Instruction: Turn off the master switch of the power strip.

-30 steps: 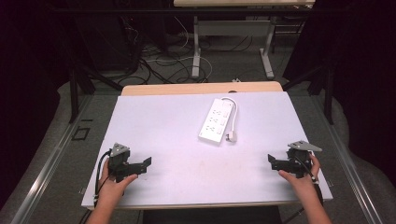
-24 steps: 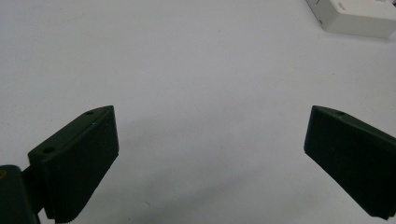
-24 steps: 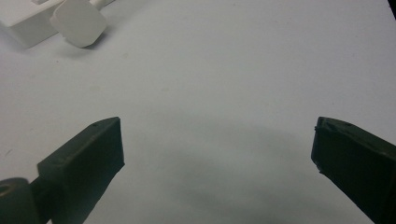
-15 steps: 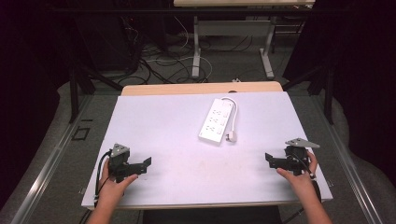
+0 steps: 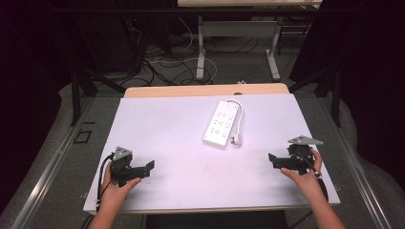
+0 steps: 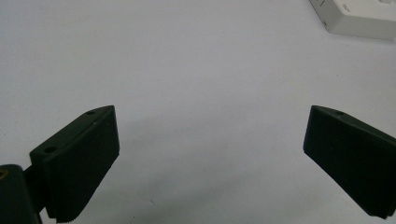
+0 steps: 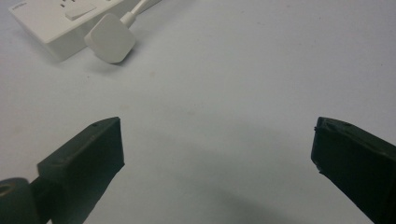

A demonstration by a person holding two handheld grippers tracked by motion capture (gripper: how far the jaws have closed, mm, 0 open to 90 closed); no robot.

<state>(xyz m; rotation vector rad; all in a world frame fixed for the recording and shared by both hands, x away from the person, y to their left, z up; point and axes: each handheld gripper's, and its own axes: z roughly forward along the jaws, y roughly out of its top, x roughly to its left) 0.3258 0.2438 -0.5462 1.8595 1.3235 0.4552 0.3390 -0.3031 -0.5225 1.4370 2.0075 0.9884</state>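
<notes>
A white power strip (image 5: pixel 220 123) lies near the middle of the white table top (image 5: pixel 181 129), its cable looped round to a white plug (image 5: pixel 235 140) beside it. My left gripper (image 5: pixel 148 168) rests near the front left edge, held by a hand, jaws wide apart and empty. In the left gripper view my left gripper (image 6: pixel 210 140) looks over bare table, with a corner of the power strip (image 6: pixel 359 18) at the top right. My right gripper (image 5: pixel 271 161) is at the front right, open and empty. The right gripper view has my right gripper (image 7: pixel 217 154), the plug (image 7: pixel 110 44) and the strip's end (image 7: pixel 51 21).
A wooden strip (image 5: pixel 205 89) edges the table's far side. Beyond it stand desk legs (image 5: pixel 200 47) and tangled cables (image 5: pixel 157 62) on the floor. Dark curtains flank both sides.
My right gripper has shifted slightly left and toward the table's middle. The left gripper and power strip stay where they were.
</notes>
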